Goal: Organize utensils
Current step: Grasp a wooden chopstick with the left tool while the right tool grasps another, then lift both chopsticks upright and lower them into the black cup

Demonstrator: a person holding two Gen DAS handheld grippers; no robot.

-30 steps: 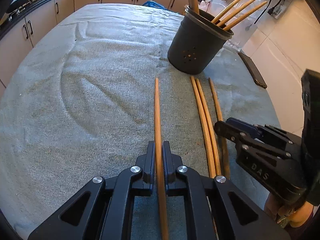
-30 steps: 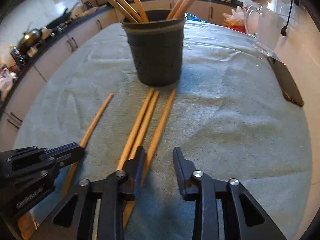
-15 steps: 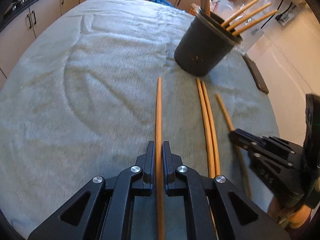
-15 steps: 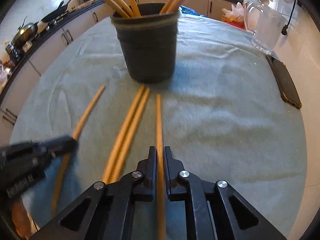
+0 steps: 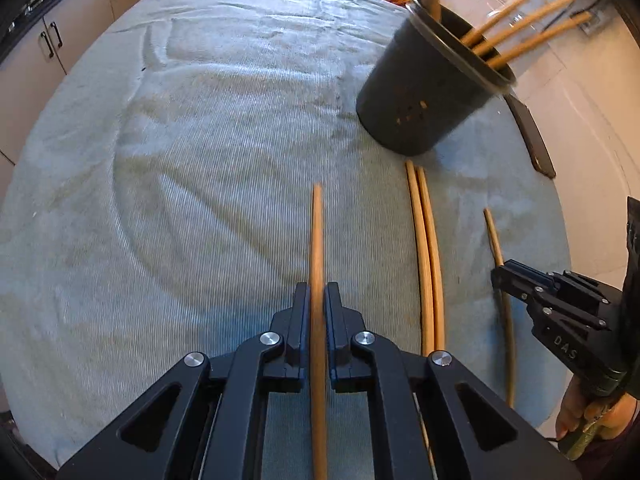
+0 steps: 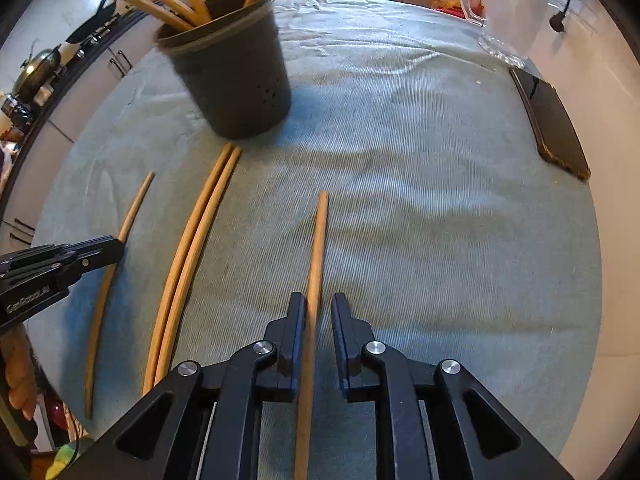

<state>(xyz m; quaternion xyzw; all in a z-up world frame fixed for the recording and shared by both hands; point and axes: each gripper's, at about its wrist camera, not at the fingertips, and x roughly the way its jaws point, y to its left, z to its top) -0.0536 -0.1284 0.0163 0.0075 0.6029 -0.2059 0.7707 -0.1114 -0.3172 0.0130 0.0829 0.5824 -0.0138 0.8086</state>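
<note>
Wooden chopsticks: two loose (image 6: pixel 192 256), one per tool (image 5: pixel 317 312)

Both wrist cameras look steeply down along their fingers, close above the towel-covered table (image 5: pixel 200 160); both views share the black utensil holder (image 5: pixel 424 96) (image 6: pixel 236 80).

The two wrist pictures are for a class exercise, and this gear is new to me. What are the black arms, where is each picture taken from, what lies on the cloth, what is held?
A person carries two two-finger tools. A wide-angle camera on each tool looks along its fingers, so the black arms are the tool itself. One picture comes from the left tool, the other from the right tool. On the grey cloth stands a black pot of sticks; two more sticks lie side by side. The left tool is shut on a wooden stick. The right tool's jaws have just been opening, with a second stick unclamped between them.
</note>
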